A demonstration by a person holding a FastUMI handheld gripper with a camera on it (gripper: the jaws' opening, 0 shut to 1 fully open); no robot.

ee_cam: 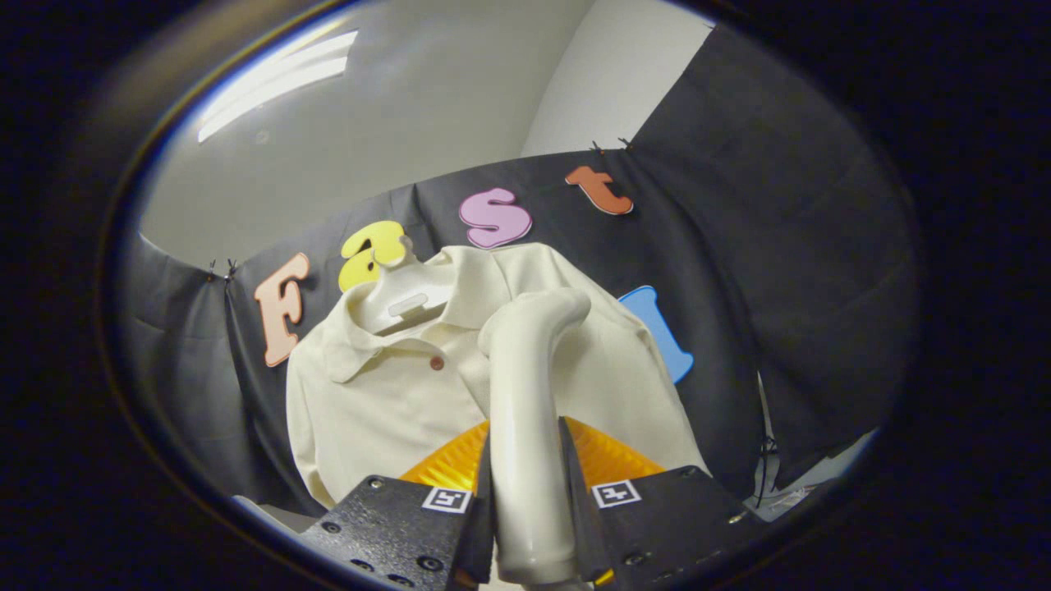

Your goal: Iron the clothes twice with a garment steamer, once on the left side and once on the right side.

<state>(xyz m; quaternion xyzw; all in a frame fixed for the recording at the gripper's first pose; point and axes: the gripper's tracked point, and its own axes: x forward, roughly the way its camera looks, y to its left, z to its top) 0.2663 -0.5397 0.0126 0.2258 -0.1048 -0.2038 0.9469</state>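
Pinching the smooth, curved garment steamer [530, 410], the gripper [527, 484] faced a soft cream polo shirt [386, 402] hung against black cloth wall [739, 246].

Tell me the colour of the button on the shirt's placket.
Reddish-brown, on the cream polo shirt's button, clearest in the gripper view.
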